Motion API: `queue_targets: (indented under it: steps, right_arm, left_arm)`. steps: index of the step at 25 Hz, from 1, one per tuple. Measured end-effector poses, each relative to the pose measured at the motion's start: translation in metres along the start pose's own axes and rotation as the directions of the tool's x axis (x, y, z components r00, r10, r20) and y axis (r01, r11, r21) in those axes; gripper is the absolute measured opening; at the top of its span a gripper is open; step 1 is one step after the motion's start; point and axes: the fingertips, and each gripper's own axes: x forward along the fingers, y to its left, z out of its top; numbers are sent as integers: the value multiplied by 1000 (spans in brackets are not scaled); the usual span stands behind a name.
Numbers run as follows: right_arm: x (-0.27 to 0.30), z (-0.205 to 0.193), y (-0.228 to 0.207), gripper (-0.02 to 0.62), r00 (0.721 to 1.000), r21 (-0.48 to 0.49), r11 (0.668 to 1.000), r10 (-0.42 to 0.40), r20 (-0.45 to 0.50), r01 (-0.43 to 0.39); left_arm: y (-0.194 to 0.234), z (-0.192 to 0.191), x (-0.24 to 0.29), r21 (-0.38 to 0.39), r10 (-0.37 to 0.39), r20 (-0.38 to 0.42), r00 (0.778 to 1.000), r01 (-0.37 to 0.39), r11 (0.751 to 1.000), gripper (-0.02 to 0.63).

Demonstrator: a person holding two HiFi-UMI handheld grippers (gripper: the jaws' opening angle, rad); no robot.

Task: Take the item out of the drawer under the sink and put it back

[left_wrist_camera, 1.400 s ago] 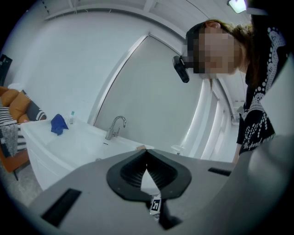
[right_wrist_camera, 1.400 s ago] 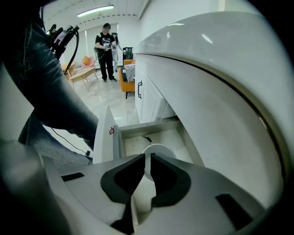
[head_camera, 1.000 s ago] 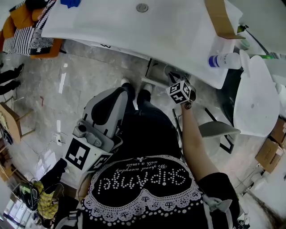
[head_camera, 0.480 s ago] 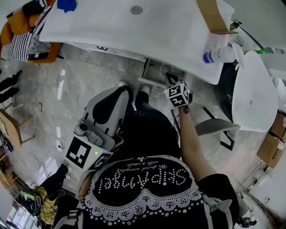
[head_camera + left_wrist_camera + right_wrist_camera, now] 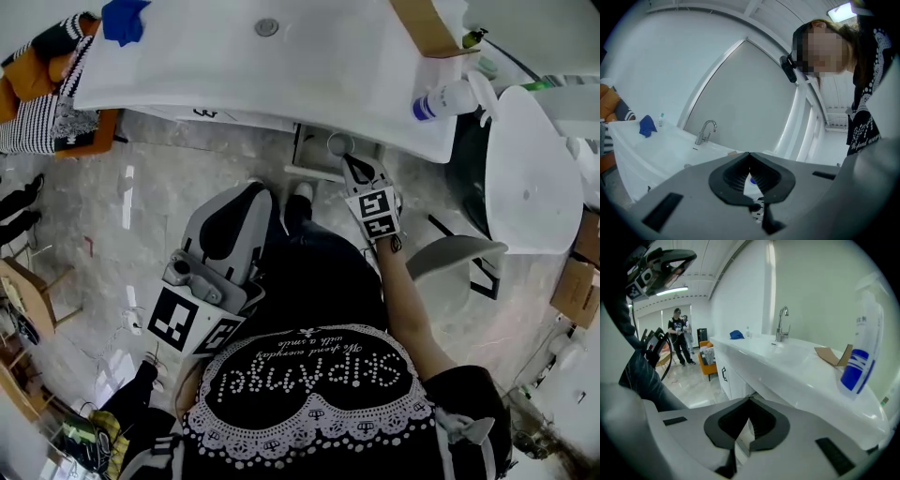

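The white sink counter [image 5: 281, 75] runs across the top of the head view, its drain [image 5: 267, 27] near the middle. Under its front edge an open drawer [image 5: 312, 159] shows, with a round pale item [image 5: 339, 142] at its right end. My right gripper [image 5: 350, 162] is just below that item, marker cube toward me, jaws shut, with nothing seen between them. In the right gripper view its tips [image 5: 749, 400] meet under the counter's edge [image 5: 787, 380]. My left gripper [image 5: 261, 193] hangs low by the person's legs; in its own view the jaws [image 5: 749, 153] are shut and hold nothing.
A spray bottle [image 5: 445, 97] lies on the counter's right end, beside a cardboard piece [image 5: 422, 23]. A blue cloth [image 5: 122, 19] sits at the far left. A white toilet [image 5: 530, 178] stands at the right. A person [image 5: 679, 336] stands in the room behind.
My right gripper has risen from low beside the drawer to just under the counter's edge. The left gripper has hardly moved.
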Motion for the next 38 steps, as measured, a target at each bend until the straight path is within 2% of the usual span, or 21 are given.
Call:
queue_targets:
  steps: [6,12,22,33,38]
  right_arm:
    - [-35,37,-1,17,990,77,996,-48,132,39]
    - [-67,58,-12,17,970,153,983,-131,207,100]
    - [-103,96,-16,17,929,211,957,-252,269,199]
    - [-139,140,6,17,891,207,941,-323,320,267]
    - [-155,158,12,17,866,258,921,-370,336,293]
  left_arm:
    - [-2,-5,3,-1,-47,-3,999,47,999,5]
    - [-7,-4,10,6,-102,4,995,102,995,5]
    - [-3,10,10,26,-173,-9,985,173,985,5]
    - [16,27,3,71,-207,-51,977,210,975,5]
    - [29,32,-6,61,-202,-51,978,205,977,5]
